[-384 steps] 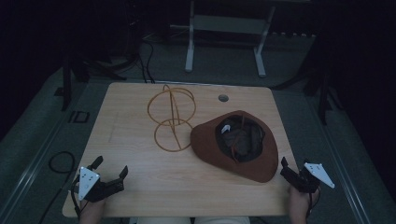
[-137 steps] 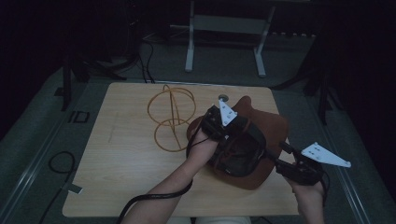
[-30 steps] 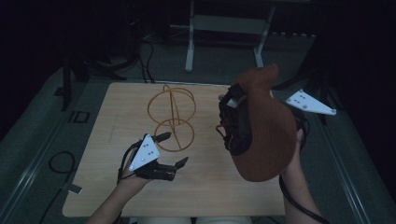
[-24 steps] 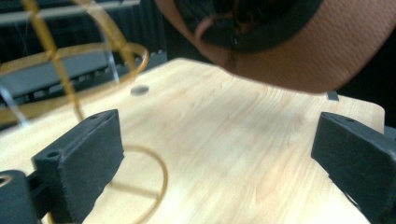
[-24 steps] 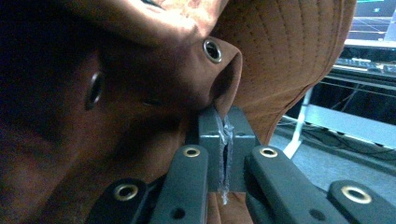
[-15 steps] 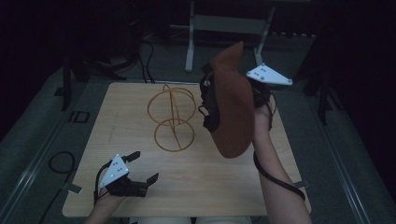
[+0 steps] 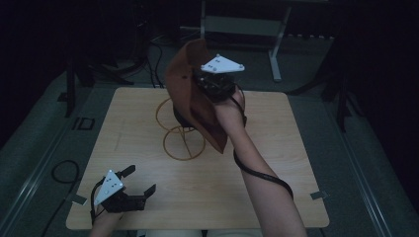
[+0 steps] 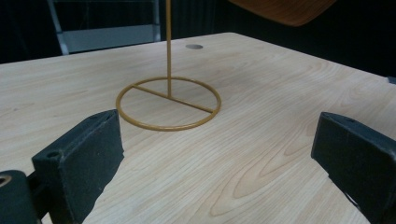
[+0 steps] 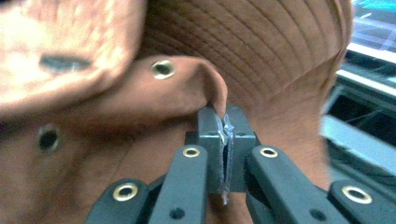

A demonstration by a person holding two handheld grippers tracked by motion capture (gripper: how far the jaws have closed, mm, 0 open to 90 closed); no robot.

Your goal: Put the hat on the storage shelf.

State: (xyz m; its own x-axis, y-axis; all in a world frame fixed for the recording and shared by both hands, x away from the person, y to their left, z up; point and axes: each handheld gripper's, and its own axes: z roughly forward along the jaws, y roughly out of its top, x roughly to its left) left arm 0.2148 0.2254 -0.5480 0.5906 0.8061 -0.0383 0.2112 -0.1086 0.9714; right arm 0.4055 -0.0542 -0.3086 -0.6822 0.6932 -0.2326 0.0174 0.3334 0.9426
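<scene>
Above the gold wire stand [image 7: 182, 129], a brown hat [image 7: 193, 94] is being pinched by the right claw [image 7: 213, 89]. Near the desk [image 7: 276, 148] edge, the left claw [image 7: 139, 185] is being held spread.

In the high view the hat [image 7: 195, 98] hides the top of the stand [image 7: 183, 136] and most of the right gripper [image 7: 210, 89] under its plate. In the left gripper view the stand's post runs off the top edge, and just a strip of hat brim shows there. In the right gripper view the hat's upper left part is blurred, and it covers whatever lies behind.
</scene>
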